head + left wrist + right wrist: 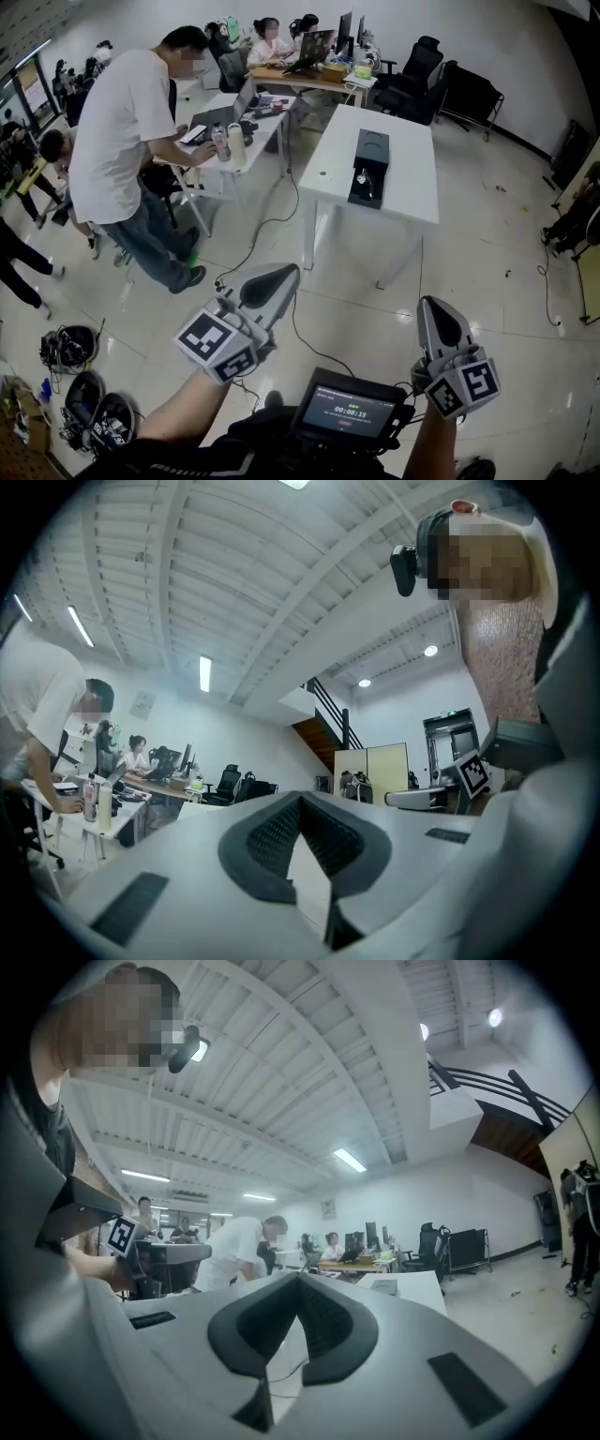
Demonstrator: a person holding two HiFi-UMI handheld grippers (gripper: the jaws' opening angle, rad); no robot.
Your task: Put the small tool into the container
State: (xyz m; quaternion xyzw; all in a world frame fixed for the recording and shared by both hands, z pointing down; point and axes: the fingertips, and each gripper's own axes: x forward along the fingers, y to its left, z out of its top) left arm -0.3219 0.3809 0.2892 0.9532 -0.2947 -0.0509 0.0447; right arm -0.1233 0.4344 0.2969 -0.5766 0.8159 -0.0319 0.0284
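The left gripper (278, 278) and right gripper (433, 314) hang well short of the table (412, 187), each with its jaws together on nothing. On that table a small shiny thing (361, 175), possibly the small tool, already lies at the dark container (372, 148). It is too small to tell whether it is inside.

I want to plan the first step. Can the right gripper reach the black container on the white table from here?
Probably not: a stretch of floor lies between the right gripper and the black container; the person must step closer first.
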